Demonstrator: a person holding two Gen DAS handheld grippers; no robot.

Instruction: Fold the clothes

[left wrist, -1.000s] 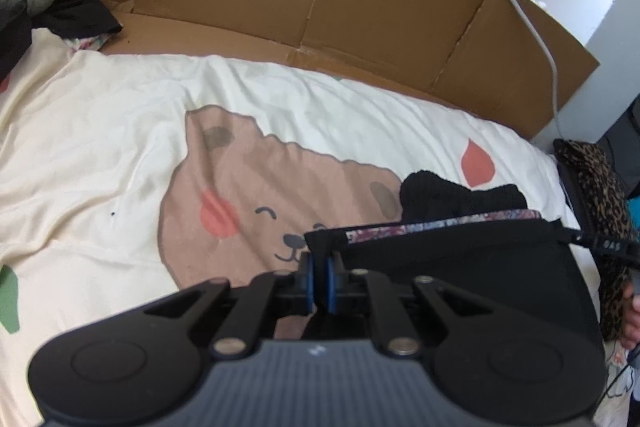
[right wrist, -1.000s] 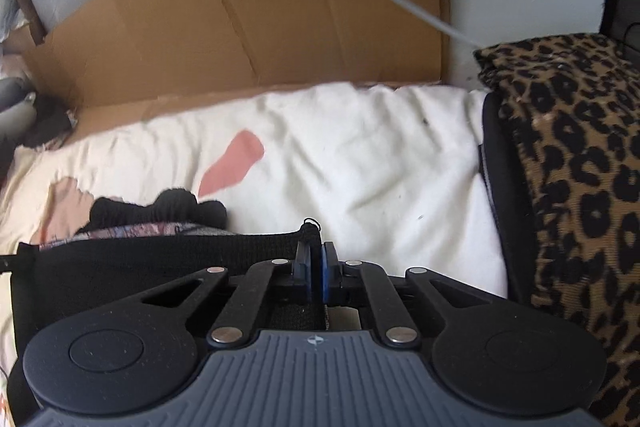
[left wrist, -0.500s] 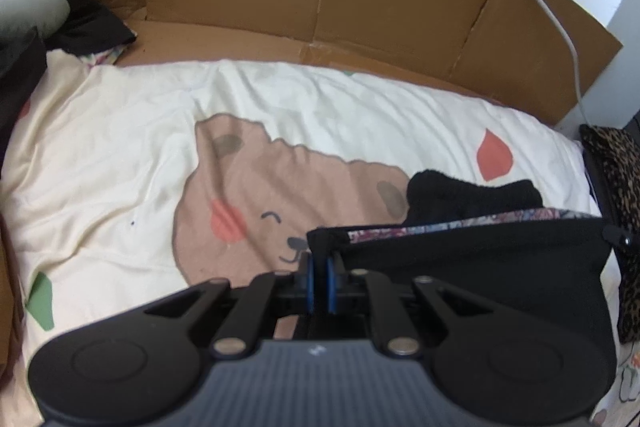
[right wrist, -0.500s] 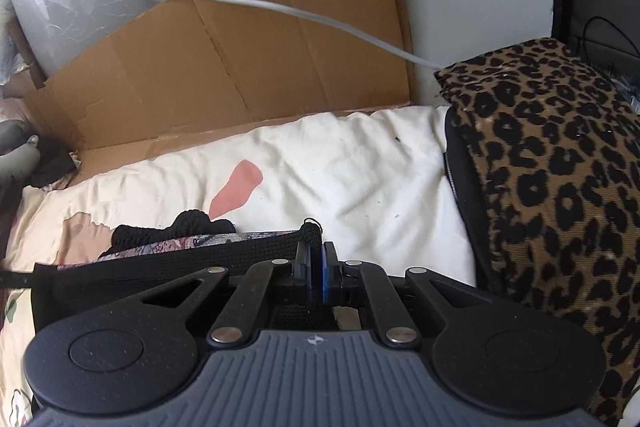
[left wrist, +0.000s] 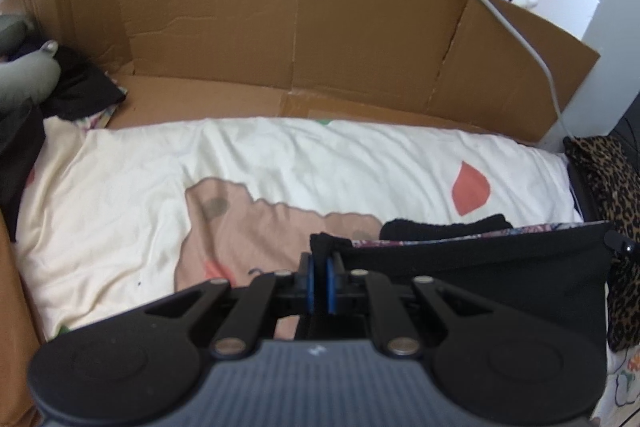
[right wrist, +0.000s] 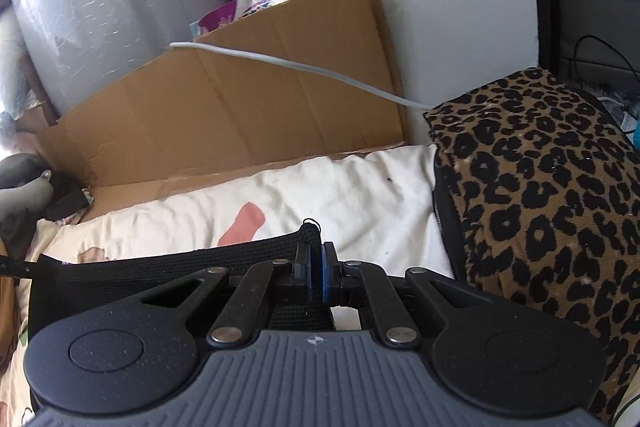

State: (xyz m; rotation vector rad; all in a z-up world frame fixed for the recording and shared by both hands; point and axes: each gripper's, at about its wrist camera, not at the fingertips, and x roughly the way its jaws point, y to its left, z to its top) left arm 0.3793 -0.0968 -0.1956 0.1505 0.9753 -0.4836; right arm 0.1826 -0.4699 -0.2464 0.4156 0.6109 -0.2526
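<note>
Across the bed lies a cream cotton sheet printed with a brown bear face [left wrist: 280, 187], backed by a creased brown cardboard wall [left wrist: 300, 27], with a leopard-print fabric cushion [right wrist: 540, 187] at the right end. Above the sheet, toward that end, hangs a black knit garment with a ribbed elastic waistband [left wrist: 480, 267], stretched taut between the two hands and lifted clear of the sheet; a floral lining shows just behind its top edge, and a bunched black part rests on the bear print beyond. Smaller still, the left gripper [left wrist: 319, 281] has its blue-padded fingers clamped on the garment's left corner, and the right gripper [right wrist: 315, 277] is pinched on the right corner of the waistband. Judging by this, the garment is being held up and squared before a fold. Next it likely needs lowering flat, both corners kept level and the tension even.
</note>
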